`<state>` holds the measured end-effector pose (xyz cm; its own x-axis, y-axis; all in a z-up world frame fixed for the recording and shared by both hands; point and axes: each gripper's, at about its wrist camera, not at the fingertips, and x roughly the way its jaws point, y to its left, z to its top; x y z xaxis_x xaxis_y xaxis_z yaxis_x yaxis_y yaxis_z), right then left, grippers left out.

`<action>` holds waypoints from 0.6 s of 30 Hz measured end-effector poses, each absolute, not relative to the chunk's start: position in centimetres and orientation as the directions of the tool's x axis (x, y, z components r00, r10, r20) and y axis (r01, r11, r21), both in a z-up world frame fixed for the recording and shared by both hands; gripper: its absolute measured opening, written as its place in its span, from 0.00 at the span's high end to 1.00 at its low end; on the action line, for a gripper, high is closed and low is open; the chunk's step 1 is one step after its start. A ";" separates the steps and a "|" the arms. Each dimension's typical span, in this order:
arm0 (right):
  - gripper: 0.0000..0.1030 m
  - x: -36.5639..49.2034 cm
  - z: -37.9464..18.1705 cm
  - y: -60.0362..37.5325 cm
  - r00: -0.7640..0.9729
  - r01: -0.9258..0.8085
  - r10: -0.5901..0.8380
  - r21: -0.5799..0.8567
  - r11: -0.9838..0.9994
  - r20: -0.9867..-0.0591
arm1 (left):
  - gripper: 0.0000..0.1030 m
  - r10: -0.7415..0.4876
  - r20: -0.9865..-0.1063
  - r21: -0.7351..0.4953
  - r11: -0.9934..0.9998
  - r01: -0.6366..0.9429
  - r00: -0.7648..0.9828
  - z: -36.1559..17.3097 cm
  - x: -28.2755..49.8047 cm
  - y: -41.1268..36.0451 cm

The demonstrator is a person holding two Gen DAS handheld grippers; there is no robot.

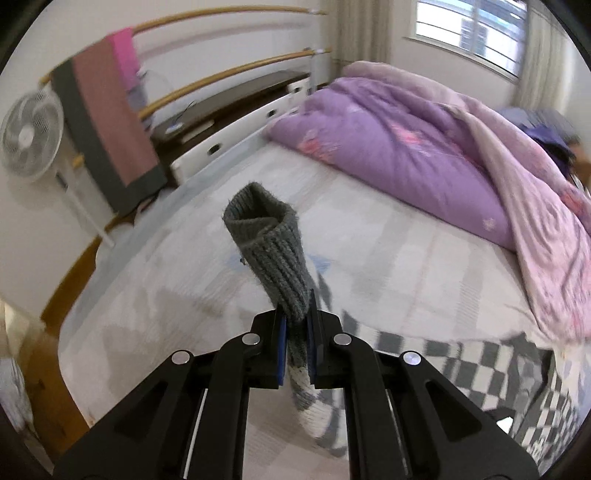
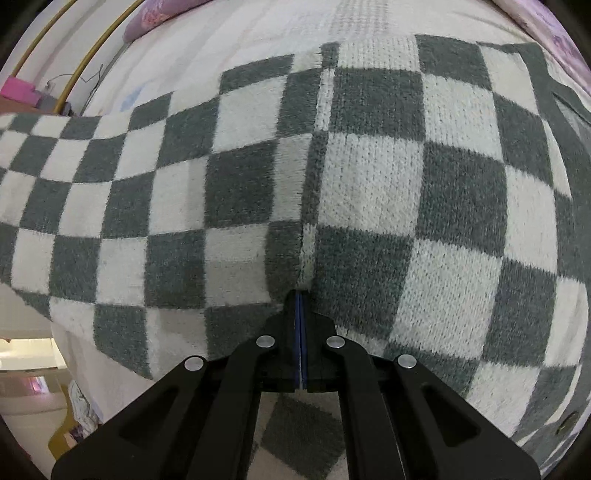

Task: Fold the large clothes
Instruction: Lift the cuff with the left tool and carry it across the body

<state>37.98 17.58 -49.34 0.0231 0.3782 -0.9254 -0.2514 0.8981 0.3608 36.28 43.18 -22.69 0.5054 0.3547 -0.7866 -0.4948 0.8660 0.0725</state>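
My left gripper pinches the grey cuff between its fingers, and my right gripper is closed on the checkered sweater, probably to fold the sleeve.

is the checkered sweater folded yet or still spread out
Still mostly spread: the checkered sweater lies open across the bed, the left gripper holds up its grey cuff, and the right gripper pinches a seam.

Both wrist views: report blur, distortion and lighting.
Left wrist view: fisheye bends the rails; the duvet and fan are smeared, the grey cuff in the left gripper sharper; window daylight. Right wrist view: checkered sweater bulges, soft at the edges, evenly lit.
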 end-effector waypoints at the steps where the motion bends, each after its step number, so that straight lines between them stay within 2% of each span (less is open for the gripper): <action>1: 1.00 38.0 -49.4 17.5 0.025 -0.240 0.385 0.368 0.898 -0.923 | 0.92 0.357 -0.779 0.089 0.876 -0.474 0.515 -22.3 36.0 41.8; 9: 1.00 37.9 -49.9 15.8 0.023 -0.203 0.444 0.430 0.880 -0.896 | 0.92 0.306 -0.747 0.123 0.936 -0.330 0.589 -19.1 37.7 30.2; 18: 1.00 39.7 -48.7 12.6 -0.018 -0.194 0.551 0.544 0.817 -0.834 | 0.92 0.206 -0.745 0.142 0.978 -0.150 0.634 -19.8 38.4 14.9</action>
